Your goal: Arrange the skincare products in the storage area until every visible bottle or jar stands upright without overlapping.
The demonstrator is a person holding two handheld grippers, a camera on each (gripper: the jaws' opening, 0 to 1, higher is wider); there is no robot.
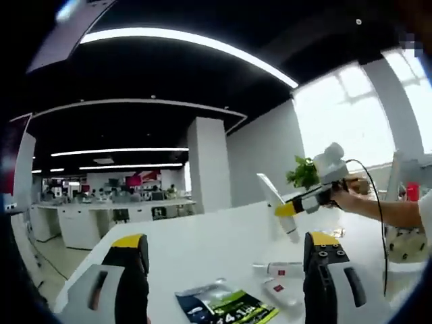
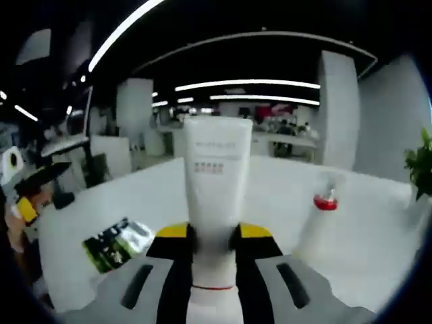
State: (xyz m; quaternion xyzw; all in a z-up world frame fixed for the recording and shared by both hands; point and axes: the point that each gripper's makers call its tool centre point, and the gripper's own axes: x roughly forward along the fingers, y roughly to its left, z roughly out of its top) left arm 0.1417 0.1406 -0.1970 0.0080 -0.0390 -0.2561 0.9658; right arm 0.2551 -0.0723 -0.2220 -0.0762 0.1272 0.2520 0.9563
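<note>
Holding the white tube (image 2: pixel 216 182) in the right tongs (image 2: pixel 214 246), pinched shut near its cap end, we keep it lifted above the table (image 2: pixel 283 196). Its long axis runs along the jaws, flat end leading. We lower it squarely, cap down. The left tongs (image 1: pixel 226 260) gape empty over a green sachet (image 1: pixel 226 305).

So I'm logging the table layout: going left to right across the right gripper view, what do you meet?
Left gripper at the left edge → green-and-black packet lying flat → white tube held upright in the right gripper's jaws → clear bottle with a red collar → green plant.
</note>
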